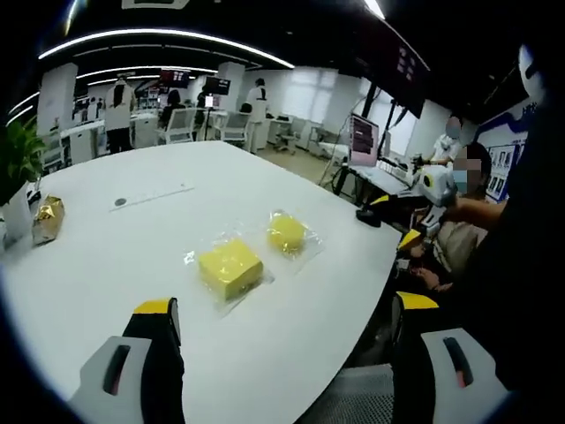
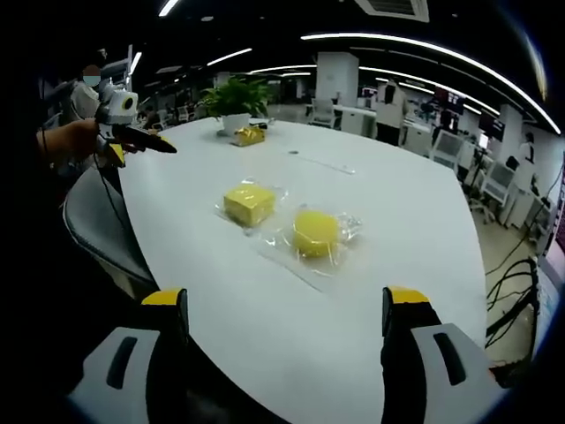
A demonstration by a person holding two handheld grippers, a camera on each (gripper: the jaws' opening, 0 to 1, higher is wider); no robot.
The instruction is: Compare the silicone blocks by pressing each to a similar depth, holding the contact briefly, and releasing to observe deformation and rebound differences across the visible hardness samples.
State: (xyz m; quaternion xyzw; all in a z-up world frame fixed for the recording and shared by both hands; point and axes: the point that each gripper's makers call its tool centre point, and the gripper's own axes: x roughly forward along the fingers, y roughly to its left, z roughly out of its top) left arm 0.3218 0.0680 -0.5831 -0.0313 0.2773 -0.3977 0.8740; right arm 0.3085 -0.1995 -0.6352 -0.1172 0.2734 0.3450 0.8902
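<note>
Left gripper (image 1: pixel 287 314) jaws apart, holding nothing, above the white table (image 1: pixel 132 256); right gripper (image 2: pixel 287 305) likewise. Square yellow block (image 1: pixel 229 268) at 12 o'clock from left jaws, second block (image 1: pixel 287 234) at 1 o'clock beyond, both bagged, near each other, untouched.

You have two silicone blocks side by side on the table (image 2: pixel 424 230): square block (image 2: pixel 249 203) left, round block (image 2: pixel 315 232) right.

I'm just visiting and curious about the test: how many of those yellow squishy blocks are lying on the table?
2. A square yellow block lies nearer the potted plant; a rounder yellow block sits beside it. Both are in clear wrappers on the white table. None seems hidden.
</note>
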